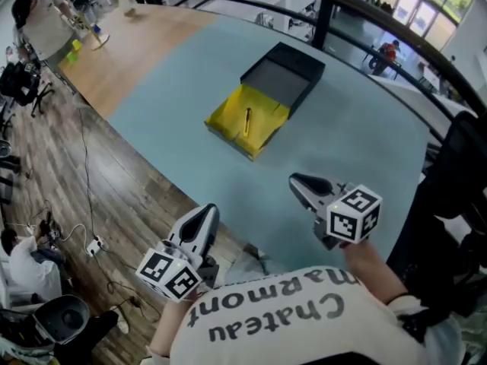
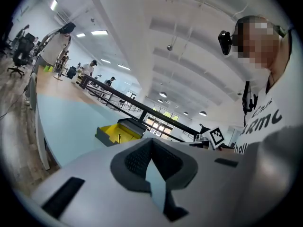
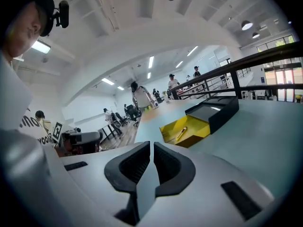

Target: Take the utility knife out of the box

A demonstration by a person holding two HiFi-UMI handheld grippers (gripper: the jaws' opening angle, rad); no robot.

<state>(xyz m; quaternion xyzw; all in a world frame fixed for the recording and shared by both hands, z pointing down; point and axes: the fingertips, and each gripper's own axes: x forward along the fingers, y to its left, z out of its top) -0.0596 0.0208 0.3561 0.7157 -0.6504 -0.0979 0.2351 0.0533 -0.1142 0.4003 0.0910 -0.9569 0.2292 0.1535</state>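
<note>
Counter: the pale blue counter [image 1: 358,143] fills most of the head view. Wood floor shows along its left edge.
Box: the box [image 1: 268,117] sits in the upper middle of the head view, open, with its yellow tray [image 1: 228,137] drawn out toward me from the black lid [image 1: 283,73].
Right gripper: my right gripper [image 1: 300,185] is at lower right of the head view. Its fingers are pressed together on nothing [image 3: 151,145], well short of the box.
Left gripper: my left gripper [image 1: 205,215] is at lower left, out over the counter's edge. Its fingers also meet at the tips and are empty [image 2: 151,143].
Knife: the knife [image 1: 247,122] lies loose in the yellow tray, slim and yellow like its bed.
Long axis: it runs nearly up and down the head view, so it points roughly away from me.
Direction: it lies up and left of my right fingers, and up and right of my left fingers.
Nearer hand: the right, I judge. Its fingers must spread before they can straddle the handle.
Right gripper view: the knife [image 3: 181,134] shows whole at right of centre, lying slantwise in the tray.
Left gripper view: here the knife [image 2: 119,137] is only a small dark sliver above the tray wall [image 2: 106,135], so I cannot read its lie from this side.
</note>
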